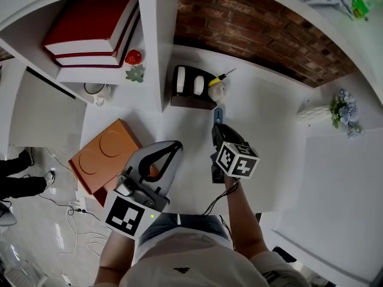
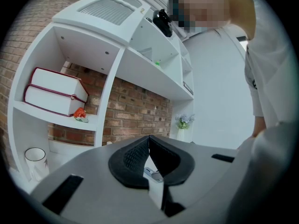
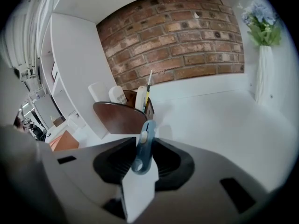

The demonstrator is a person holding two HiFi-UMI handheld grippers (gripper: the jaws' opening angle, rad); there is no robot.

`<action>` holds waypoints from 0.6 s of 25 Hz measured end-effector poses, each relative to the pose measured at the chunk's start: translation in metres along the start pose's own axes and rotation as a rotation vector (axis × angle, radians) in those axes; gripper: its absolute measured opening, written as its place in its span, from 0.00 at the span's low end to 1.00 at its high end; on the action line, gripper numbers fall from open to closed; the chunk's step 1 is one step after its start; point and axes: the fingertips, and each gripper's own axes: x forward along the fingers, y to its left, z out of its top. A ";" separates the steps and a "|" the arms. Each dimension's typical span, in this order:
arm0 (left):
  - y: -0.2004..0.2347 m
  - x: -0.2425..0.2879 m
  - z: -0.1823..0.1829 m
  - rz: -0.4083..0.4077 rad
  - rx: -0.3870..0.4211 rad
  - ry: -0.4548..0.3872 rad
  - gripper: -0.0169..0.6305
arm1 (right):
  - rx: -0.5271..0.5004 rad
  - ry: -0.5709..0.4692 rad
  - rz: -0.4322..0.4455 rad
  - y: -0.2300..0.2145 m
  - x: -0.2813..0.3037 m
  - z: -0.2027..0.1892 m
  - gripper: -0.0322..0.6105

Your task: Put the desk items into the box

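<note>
A blue utility knife lies on the white desk just in front of a dark brown organiser box that holds white items and a yellow pen. In the right gripper view the knife runs straight out between the jaws, its ring end nearest the camera, and the pads sit against its sides. My right gripper is shut on it at desk level, pointing at the box. My left gripper hovers nearer the person, jaws together and empty.
An orange flat box sits at the desk's left edge beside my left gripper. Shelves at the back left hold red books, a red ornament and a cup. A white vase of flowers stands at the right.
</note>
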 end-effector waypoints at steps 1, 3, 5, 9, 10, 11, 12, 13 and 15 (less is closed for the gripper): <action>0.000 -0.001 0.001 0.002 0.000 -0.003 0.05 | 0.001 -0.004 0.006 0.002 -0.003 0.000 0.23; -0.001 -0.004 0.003 0.005 0.003 -0.009 0.05 | 0.009 -0.009 0.021 0.006 -0.007 -0.001 0.23; -0.003 -0.007 0.005 0.009 0.006 -0.014 0.05 | 0.010 -0.015 0.037 0.011 -0.010 -0.001 0.23; -0.005 -0.013 0.006 0.019 0.008 -0.018 0.05 | 0.002 -0.027 0.066 0.023 -0.018 0.000 0.23; -0.005 -0.015 0.007 0.022 0.010 -0.019 0.05 | -0.003 -0.033 0.075 0.027 -0.020 0.001 0.23; -0.005 -0.017 0.007 0.025 0.012 -0.020 0.05 | -0.010 -0.039 0.083 0.031 -0.022 0.003 0.23; -0.006 -0.019 0.008 0.029 0.013 -0.022 0.05 | -0.018 -0.044 0.092 0.035 -0.025 0.004 0.23; -0.006 -0.021 0.009 0.034 0.016 -0.024 0.05 | -0.026 -0.049 0.101 0.039 -0.027 0.005 0.23; -0.006 -0.026 0.010 0.044 0.020 -0.027 0.05 | -0.040 -0.059 0.120 0.049 -0.031 0.008 0.23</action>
